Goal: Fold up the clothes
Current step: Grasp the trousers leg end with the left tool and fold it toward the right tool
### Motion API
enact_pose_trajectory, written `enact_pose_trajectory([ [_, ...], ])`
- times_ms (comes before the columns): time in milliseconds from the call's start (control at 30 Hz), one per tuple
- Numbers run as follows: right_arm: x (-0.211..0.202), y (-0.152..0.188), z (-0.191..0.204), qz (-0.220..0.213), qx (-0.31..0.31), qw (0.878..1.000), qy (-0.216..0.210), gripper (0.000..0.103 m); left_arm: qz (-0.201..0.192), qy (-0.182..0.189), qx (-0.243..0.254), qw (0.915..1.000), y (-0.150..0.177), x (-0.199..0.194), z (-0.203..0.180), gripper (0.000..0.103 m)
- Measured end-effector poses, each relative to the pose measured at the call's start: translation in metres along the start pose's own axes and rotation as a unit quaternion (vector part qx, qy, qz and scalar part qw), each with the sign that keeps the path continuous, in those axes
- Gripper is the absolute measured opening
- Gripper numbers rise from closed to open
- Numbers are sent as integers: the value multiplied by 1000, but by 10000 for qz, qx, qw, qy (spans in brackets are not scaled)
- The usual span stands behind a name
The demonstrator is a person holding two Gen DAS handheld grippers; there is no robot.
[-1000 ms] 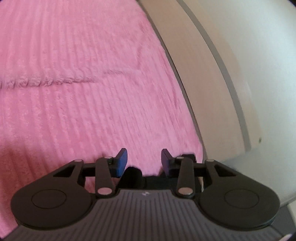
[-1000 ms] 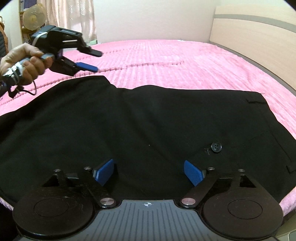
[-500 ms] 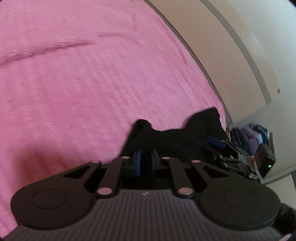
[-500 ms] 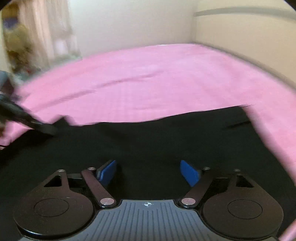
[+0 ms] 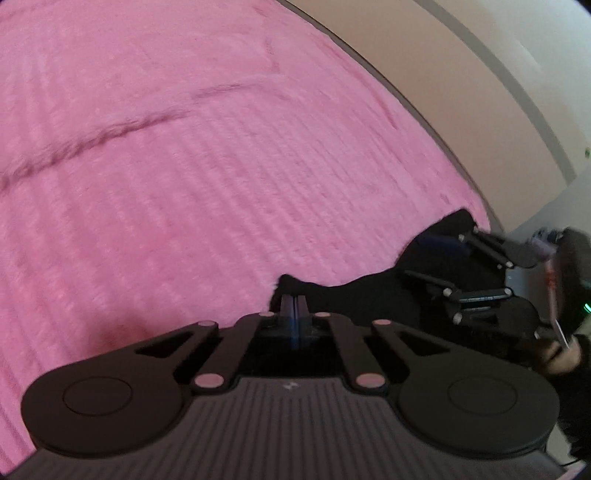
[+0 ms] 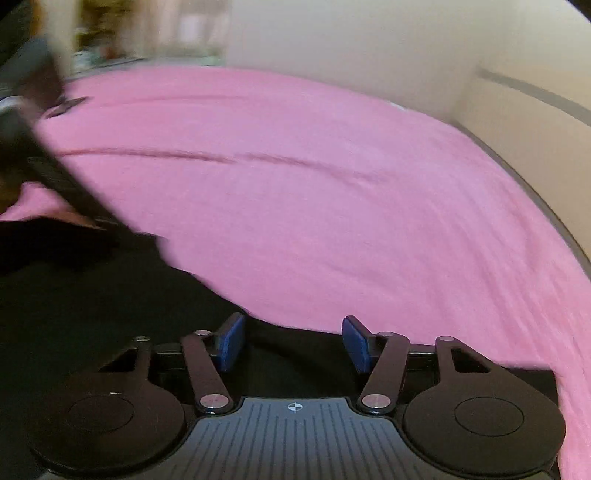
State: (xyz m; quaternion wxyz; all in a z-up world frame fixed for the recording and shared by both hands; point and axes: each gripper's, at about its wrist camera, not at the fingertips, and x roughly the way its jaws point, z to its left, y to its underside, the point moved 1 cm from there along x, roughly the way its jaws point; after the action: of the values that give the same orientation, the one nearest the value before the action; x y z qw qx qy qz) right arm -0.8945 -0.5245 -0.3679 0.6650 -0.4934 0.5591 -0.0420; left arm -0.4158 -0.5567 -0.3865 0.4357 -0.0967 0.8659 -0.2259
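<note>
A black garment (image 6: pixel 92 291) lies on the pink bedspread (image 6: pixel 332 206). In the left wrist view my left gripper (image 5: pixel 294 304) is shut, its blue pads pinching a raised corner of the black garment (image 5: pixel 354 295). My right gripper (image 6: pixel 293 330) hovers over the garment's far edge; its jaws are closing, black cloth lies between them, and the pads stand apart from it. The left wrist view also shows the right gripper (image 5: pixel 430 258) at the garment's other corner. The left gripper (image 6: pixel 74 199) appears blurred at the left of the right wrist view.
A beige headboard (image 5: pixel 461 85) with a grey stripe borders the bed. A person's hand (image 5: pixel 561 358) holds the right gripper's handle. Pink bedspread (image 5: pixel 184 184) stretches beyond the garment, with a crease across it. Blurred curtains and clutter (image 6: pixel 110 33) stand at the far end.
My left gripper dropped onto the garment's corner and shut on it. My right gripper slid along the garment to its edge, and its jaws have narrowed.
</note>
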Motion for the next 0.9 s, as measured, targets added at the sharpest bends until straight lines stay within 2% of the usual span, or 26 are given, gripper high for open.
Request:
enact_pose_trajectory([
  [67,-7,12,-24,85,391,9991,109,57,-77,-47,223,9997,-4,-3,-5,6],
  [100,-12,16,-32,85,462,9987,221,57,-141,-66,315,9994,-6,-6,-5,17],
  [133,-18,19,-35,53,520,9983,254,57,-192,-112,392,9990,-8,-9,-6,42],
  [167,-25,21,-37,21,578,9979,287,58,-245,-76,485,9985,-10,-10,-7,46],
  [300,-38,23,-29,-164,636,9977,178,58,133,444,579,9972,-17,9,-12,44],
  [333,-42,23,-20,-232,570,9980,118,58,232,431,637,9968,-16,15,-15,41],
  [367,-45,22,-11,-297,505,9983,54,58,329,396,699,9962,-16,22,-18,30],
  [400,-43,19,-6,-328,436,9985,-56,63,361,338,737,9961,-15,26,-21,25],
  [433,-40,15,0,-359,369,9985,-166,69,342,344,700,9964,-14,26,-20,18],
  [467,-37,10,3,-380,326,9984,-273,73,280,395,586,9971,-14,21,-17,4],
  [600,-16,-8,10,-376,339,9975,-501,73,-47,632,163,9979,-7,-1,3,1],
  [633,-5,-12,10,-291,348,9974,-567,73,-95,570,163,9982,-6,-3,5,1],
  [700,8,-11,14,-15,164,9987,-481,72,-184,502,152,9985,-1,-7,6,1],
  [767,5,0,1,63,26,10000,-10,72,-264,471,189,9984,2,-12,3,1],
  [833,-2,12,-32,130,485,9978,421,72,-308,424,253,9983,3,-12,1,1],
  [867,-7,18,-44,107,581,9971,480,71,-304,454,295,9981,3,-13,1,1],
  [900,-13,23,-56,85,676,9963,531,62,-272,451,287,9982,3,-12,1,1],
])
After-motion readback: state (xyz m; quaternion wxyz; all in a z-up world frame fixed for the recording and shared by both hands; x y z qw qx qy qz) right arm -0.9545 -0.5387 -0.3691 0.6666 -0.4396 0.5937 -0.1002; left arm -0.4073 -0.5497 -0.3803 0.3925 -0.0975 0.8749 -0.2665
